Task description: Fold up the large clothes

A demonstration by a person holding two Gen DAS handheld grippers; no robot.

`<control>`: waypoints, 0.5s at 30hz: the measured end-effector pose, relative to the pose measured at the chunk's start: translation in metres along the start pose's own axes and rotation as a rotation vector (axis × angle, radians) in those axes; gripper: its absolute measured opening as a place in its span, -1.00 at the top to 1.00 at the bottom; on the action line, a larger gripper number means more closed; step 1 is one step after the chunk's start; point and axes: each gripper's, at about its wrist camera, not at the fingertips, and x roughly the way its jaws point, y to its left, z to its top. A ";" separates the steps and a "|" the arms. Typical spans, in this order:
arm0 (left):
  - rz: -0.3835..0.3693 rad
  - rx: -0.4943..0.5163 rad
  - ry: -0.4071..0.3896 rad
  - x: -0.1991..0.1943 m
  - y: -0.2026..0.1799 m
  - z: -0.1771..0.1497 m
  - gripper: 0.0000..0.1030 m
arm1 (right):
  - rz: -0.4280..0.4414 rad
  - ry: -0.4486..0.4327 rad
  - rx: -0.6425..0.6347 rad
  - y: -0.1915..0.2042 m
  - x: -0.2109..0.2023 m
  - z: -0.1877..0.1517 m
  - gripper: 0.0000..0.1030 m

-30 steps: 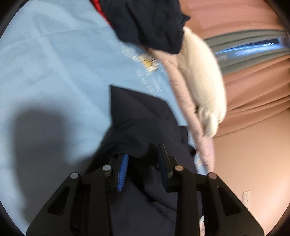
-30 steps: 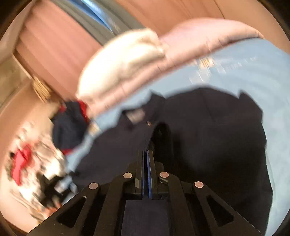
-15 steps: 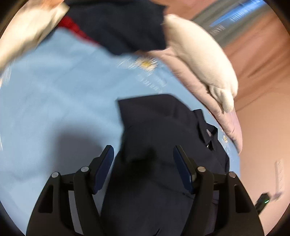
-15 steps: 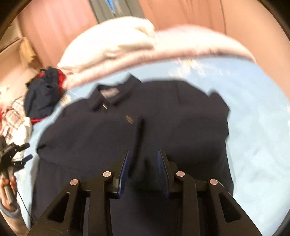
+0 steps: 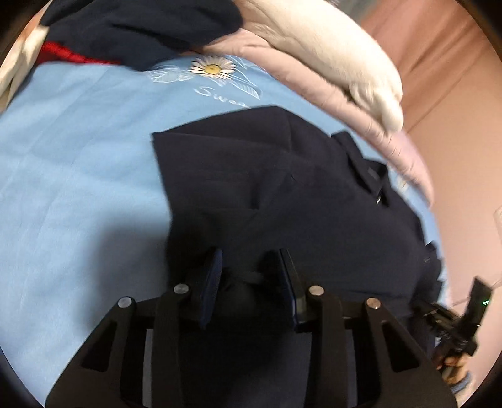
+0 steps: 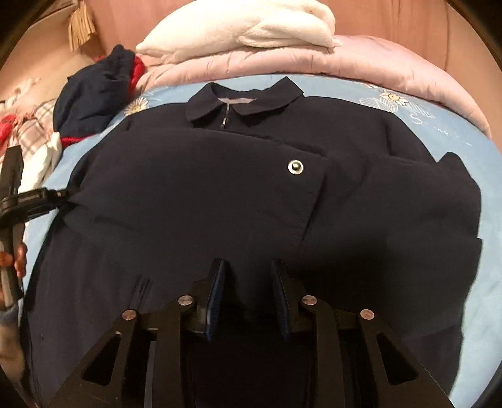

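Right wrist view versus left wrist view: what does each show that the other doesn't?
Right wrist only: the navy jacket's collar head-on and a silver snap. Left wrist only: cloth bunched between the left hand-held gripper's open fingers. Both: the jacket on the blue sheet, the white blanket and the pink quilt.

Dark navy collared jacket [image 6: 194, 201]: matt woven cloth, smooth, with visible stitched seams. On its front, below the collar, a round shiny metal snap [image 6: 296, 166]; at the collar a small metal zip pull [image 6: 224, 123]. Under the jacket, light blue bedsheet [image 5: 72, 163]: smooth matt cloth. Beyond the collar, pale pink quilted cover [image 6: 345, 59], faint sheen; on it a white fleece blanket [image 6: 251, 28], fuzzy.
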 end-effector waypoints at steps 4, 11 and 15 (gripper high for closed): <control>-0.026 -0.030 -0.021 -0.019 0.008 0.008 0.05 | -0.032 0.022 0.001 0.001 -0.009 0.011 0.39; -0.011 -0.167 -0.037 -0.001 0.029 0.047 -0.46 | 0.039 -0.056 -0.004 0.018 -0.019 0.021 0.38; -0.095 -0.319 0.023 0.028 0.056 0.062 -0.43 | 0.043 -0.049 0.000 0.020 -0.010 0.023 0.38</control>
